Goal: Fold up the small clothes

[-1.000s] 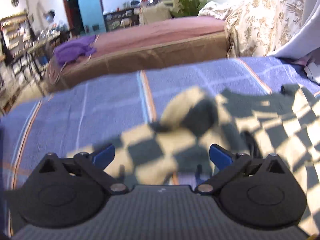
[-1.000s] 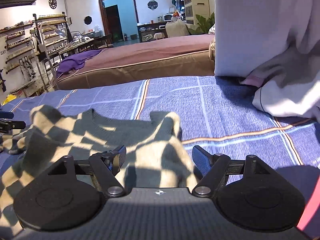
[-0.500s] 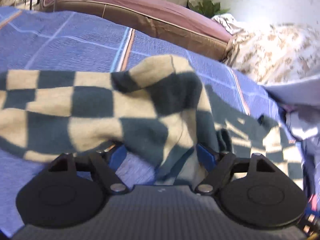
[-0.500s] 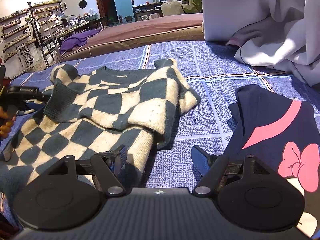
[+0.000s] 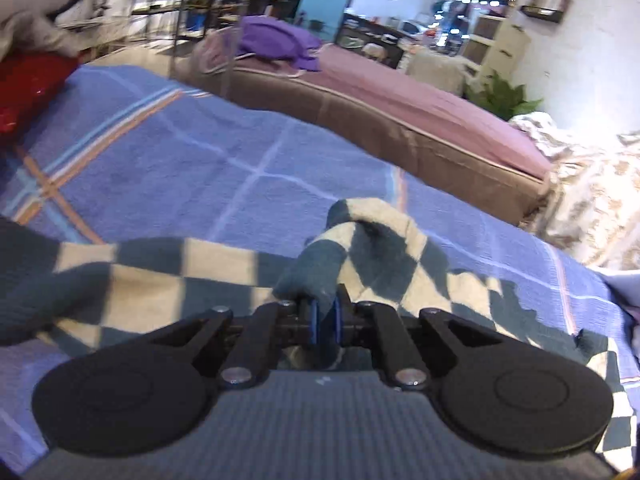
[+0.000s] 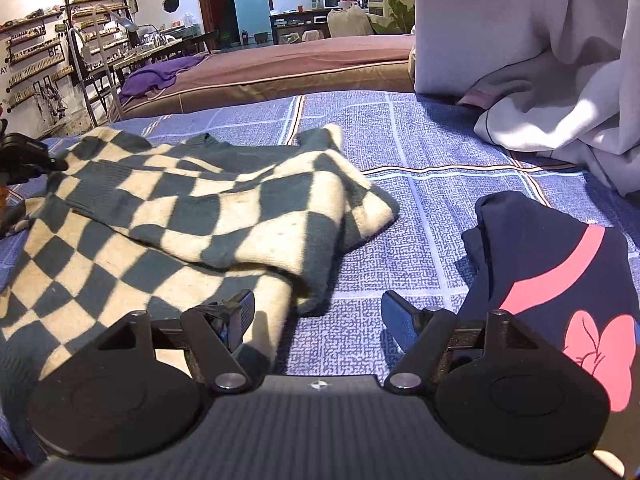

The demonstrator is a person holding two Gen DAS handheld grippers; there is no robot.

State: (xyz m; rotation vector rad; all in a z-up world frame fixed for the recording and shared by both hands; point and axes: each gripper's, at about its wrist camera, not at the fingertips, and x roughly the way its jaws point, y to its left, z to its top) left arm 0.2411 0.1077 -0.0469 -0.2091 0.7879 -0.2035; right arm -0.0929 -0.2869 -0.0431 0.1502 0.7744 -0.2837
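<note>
A small cream-and-dark-green checkered sweater [image 6: 180, 216] lies on the blue plaid bedspread [image 6: 420, 148], with one sleeve folded across its body. In the left wrist view my left gripper [image 5: 324, 316] is shut on the sweater's dark ribbed cuff [image 5: 312, 276], with the checkered knit [image 5: 400, 256] spread out beyond it. The left gripper also shows at the far left of the right wrist view [image 6: 24, 156]. My right gripper [image 6: 318, 312] is open and empty, just off the sweater's lower right corner.
A dark navy garment [image 6: 560, 272] with pink trim and a pink bow lies to the right of my right gripper. White bedding [image 6: 540, 60] is piled at the back right. A second bed [image 6: 280, 68] with a purple cloth [image 6: 160, 74] stands behind.
My left gripper has closed on the sweater cuff; its jaws were open before. My right gripper stays open and has barely moved since half a second ago.
</note>
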